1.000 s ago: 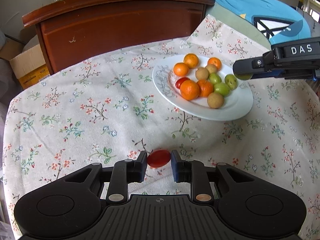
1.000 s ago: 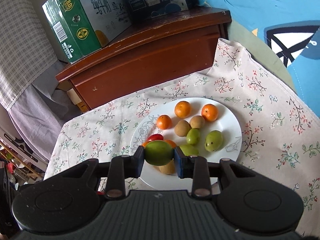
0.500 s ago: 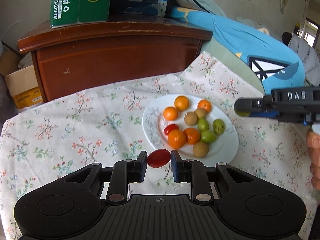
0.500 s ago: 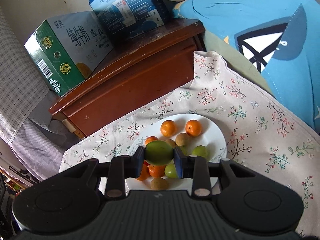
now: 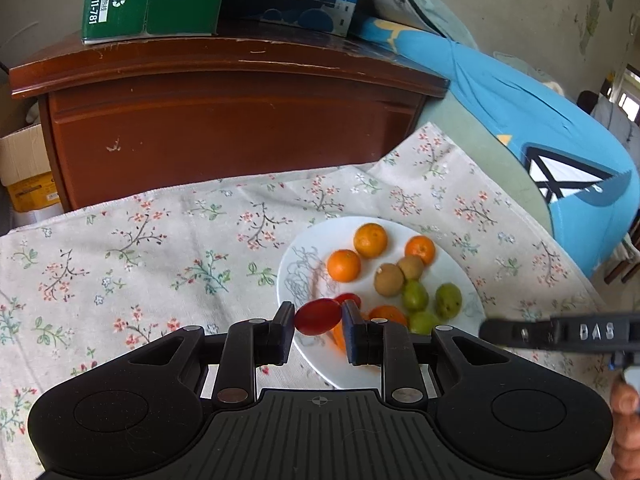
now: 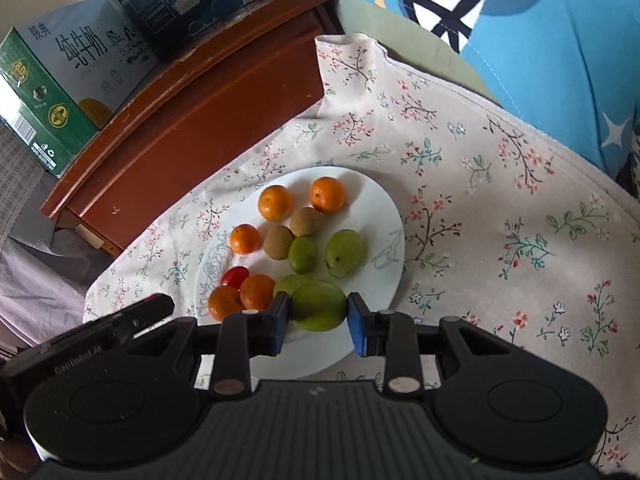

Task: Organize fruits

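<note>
A: Item one, left gripper (image 5: pixel 318 317): jaws clamped on a red cherry tomato (image 5: pixel 318 316), held across its short axis, poised above the near rim of the white plate (image 5: pixel 294 264).

B: Handling?

A: Judged light, thin-skinned, smooth; it would bruise or split under more squeeze and could slip if the pads loosen. The present mid-body hold looks right.

B: Item two?

A: Right gripper (image 6: pixel 318 312): jaws shut on a green plum-like fruit (image 6: pixel 318 306), pads at its two sides, over the plate's near edge. Judged firmer and heavier than the tomato, waxy, prone to roll once set down.

B: Plate contents?

A: Small oranges (image 6: pixel 274 202), brown kiwi-like fruits (image 6: pixel 278 242), green fruits (image 6: pixel 344 252), another red tomato (image 6: pixel 235 275). Like sits roughly beside like.

B: Open room?

A: Bare plate on the right side, past the green fruits, and a strip at the near rim. The left half is crowded. The floral tablecloth (image 6: pixel 500 216) is free all round the plate.

B: Edges?

A: The wooden cabinet (image 5: pixel 224 120) stands behind the cloth, cartons on top; blue bedding (image 5: pixel 540 128) to the right. The two grippers are near each other over the plate, so a clash looks the likeliest trouble.
</note>
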